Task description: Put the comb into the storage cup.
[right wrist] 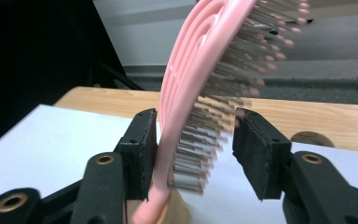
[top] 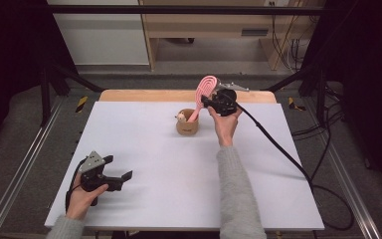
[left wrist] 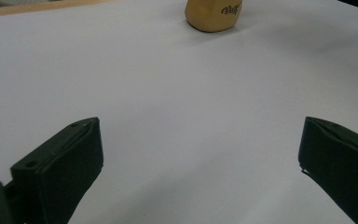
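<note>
A pink hairbrush [top: 205, 90] stands tilted with its handle down in a small tan cup [top: 187, 125] at the table's back middle. My right gripper [top: 214, 101] is shut on the brush head. In the right gripper view, one pad [right wrist: 142, 144] presses the brush's pink back [right wrist: 186, 84] and the blurred bristle tips meet the other pad [right wrist: 256, 149]. A small pale object [top: 181, 117] also sits in the cup. My left gripper [top: 121, 169] rests open near the front left of the white table [top: 144, 149], its jaws wide apart, with the cup [left wrist: 213, 15] far ahead of it.
A wooden strip [top: 144, 95] runs along the table's far edge. The right gripper's black cable [top: 278, 149] trails across the table's right side to the floor. Metal frame rails [top: 15, 174] flank the table.
</note>
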Demonstrator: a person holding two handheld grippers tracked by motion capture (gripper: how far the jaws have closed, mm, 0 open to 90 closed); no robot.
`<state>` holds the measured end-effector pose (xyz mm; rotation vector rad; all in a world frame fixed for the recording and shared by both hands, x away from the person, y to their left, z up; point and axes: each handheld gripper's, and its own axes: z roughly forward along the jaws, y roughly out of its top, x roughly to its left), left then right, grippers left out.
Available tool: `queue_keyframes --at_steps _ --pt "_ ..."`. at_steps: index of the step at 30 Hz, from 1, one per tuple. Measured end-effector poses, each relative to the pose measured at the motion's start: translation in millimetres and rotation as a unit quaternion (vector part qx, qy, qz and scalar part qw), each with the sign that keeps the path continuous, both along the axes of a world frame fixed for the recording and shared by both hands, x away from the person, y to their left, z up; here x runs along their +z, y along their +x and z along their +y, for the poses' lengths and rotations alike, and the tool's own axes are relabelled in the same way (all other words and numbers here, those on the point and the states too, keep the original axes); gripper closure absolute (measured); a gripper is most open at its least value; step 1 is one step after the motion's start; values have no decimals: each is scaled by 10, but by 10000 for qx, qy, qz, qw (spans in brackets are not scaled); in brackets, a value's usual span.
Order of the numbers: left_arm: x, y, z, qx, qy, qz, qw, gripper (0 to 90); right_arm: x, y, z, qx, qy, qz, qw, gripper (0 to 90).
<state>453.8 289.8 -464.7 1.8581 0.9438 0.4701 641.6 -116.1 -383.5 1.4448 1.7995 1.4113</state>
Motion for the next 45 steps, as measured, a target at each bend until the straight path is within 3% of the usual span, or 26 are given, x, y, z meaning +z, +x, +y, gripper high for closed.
queue_keyframes --at_steps 9,14,18,23,32,37,40,42,45 --pt "-2 3 6 5 -10 6 10000 0 140 -167 -48 210 -107 -410 9989 325" --pt "-2 1 9 4 -28 1 10000 0 204 -255 -72 344 -100 -512 9980 226" --pt "5 0 13 -11 -32 -8 10000 0 251 -361 -89 490 -233 -611 9967 116" --pt "8 -2 13 -1 -51 -15 10000 0 279 -455 -101 732 -375 -556 9951 29" --pt "14 -4 12 8 -59 -21 10000 0 326 -688 -108 1068 -574 -627 9906 2" --pt "18 -6 13 20 -64 -21 10000 0 336 -803 -121 1132 -834 -671 9878 2" --pt "16 -7 10 10 -56 -18 10000 0 343 -891 -127 1266 -954 -777 9843 2" --pt "17 -7 8 11 -60 -21 10000 0 343 -929 -135 1302 -942 -830 9835 2" --pt "14 -6 8 7 -58 -19 10000 0 309 -978 -210 1316 -721 -765 9857 2"
